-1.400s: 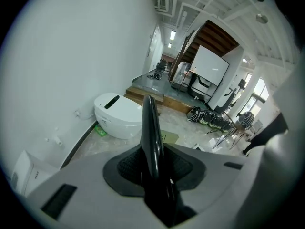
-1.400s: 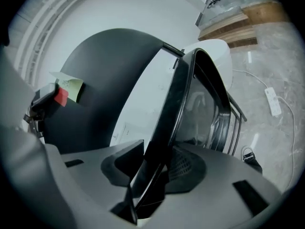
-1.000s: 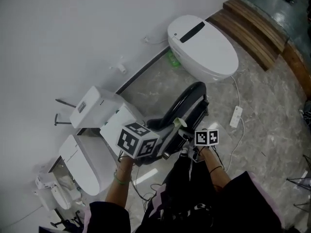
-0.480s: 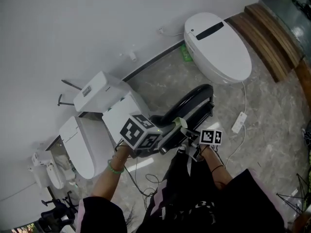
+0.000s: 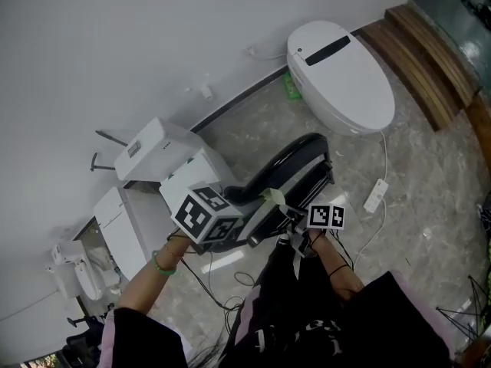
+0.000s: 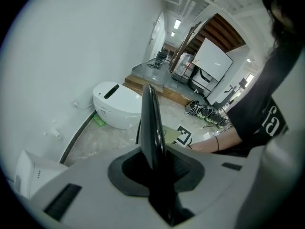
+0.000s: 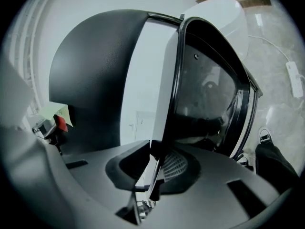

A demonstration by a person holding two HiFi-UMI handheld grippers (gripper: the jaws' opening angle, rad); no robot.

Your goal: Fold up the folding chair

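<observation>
Fingers (image 6: 90, 175) on left gripper (image 6: 152, 161) and right gripper (image 7: 155, 168), just closing, pinch folding chair (image 5: 288, 163) edges.

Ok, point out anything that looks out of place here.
A white power strip lies loose on the stone floor, just right of the folding chair, its cord trailing toward the white toilet. Possibly a trip hazard. The chair itself shows no damage.

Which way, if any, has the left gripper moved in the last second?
No. The left gripper stays on the chair's near edge, at the lower right of the white box. Its jaws have just been closing on the chair's black panel.
</observation>
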